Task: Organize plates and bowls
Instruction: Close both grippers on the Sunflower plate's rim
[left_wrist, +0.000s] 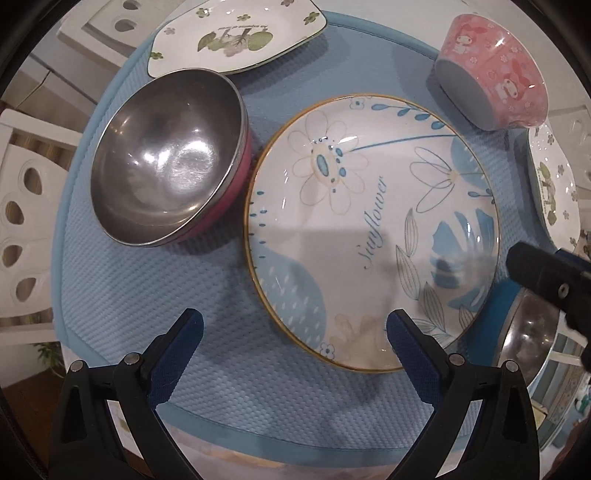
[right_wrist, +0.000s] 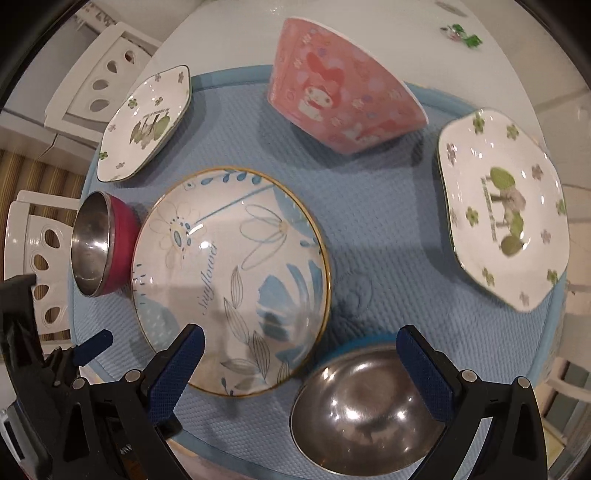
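A round sunflower plate (left_wrist: 369, 229) (right_wrist: 229, 280) lies in the middle of a blue mat (left_wrist: 147, 295) (right_wrist: 376, 229). My left gripper (left_wrist: 295, 325) hovers open over the plate's near edge, holding nothing. To its left stands a steel bowl with a pink outside (left_wrist: 166, 166) (right_wrist: 96, 243). My right gripper (right_wrist: 301, 336) is open and empty above a steel bowl with a blue outside (right_wrist: 365, 406) (left_wrist: 528, 332). A pink cartoon bowl (left_wrist: 491, 74) (right_wrist: 343, 99) stands at the far side. Two white hexagonal plates sit on the mat, one far left (left_wrist: 236, 33) (right_wrist: 144, 125) and one at the right (right_wrist: 502, 221) (left_wrist: 554, 192).
The mat covers a white table (right_wrist: 369, 22). White chairs with oval cut-outs (left_wrist: 22, 206) (right_wrist: 103, 74) stand off the table's left side. The right gripper's black body (left_wrist: 546, 280) shows at the left wrist view's right edge. A small green trinket (right_wrist: 461, 35) lies far back.
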